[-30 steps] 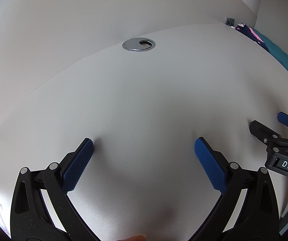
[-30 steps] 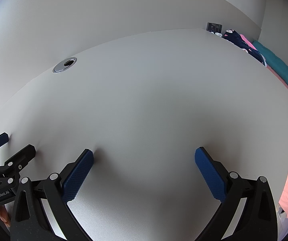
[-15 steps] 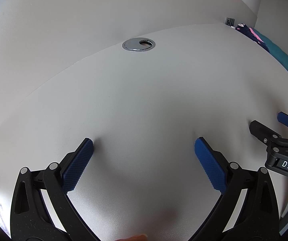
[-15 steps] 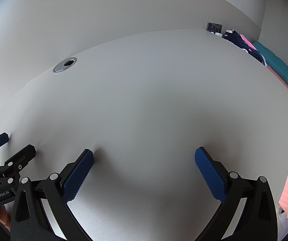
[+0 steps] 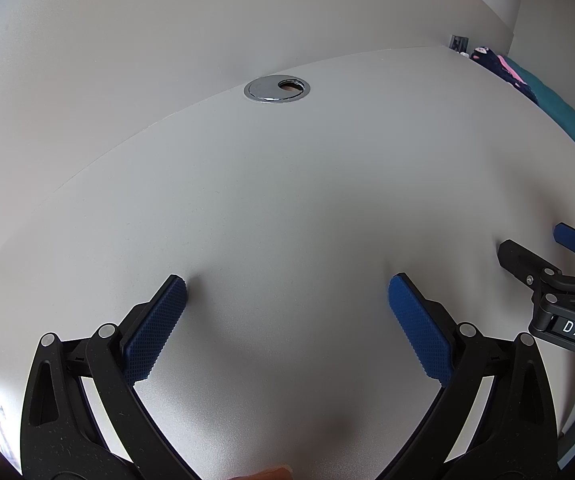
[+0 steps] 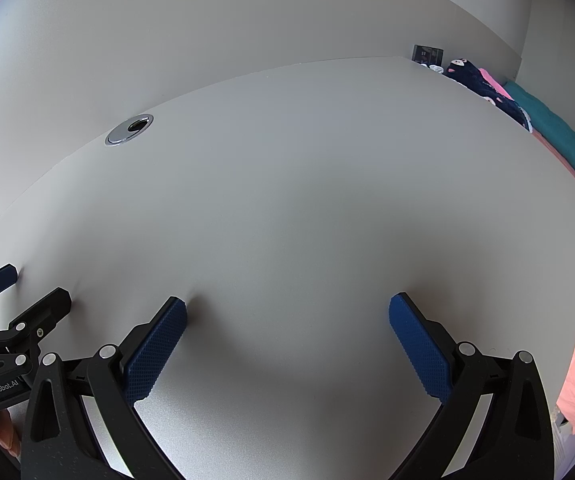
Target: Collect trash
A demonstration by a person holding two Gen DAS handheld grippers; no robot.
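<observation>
On the right claw (image 5: 535, 256), a label reads "DAS".

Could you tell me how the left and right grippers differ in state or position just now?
The left gripper sits nearer the cable grommet; the right gripper sits nearer the desk's bed-side edge. The right gripper's side reads DAS, the left's GenRobot.AI. Both are open, empty, pads on the white desk.
</observation>
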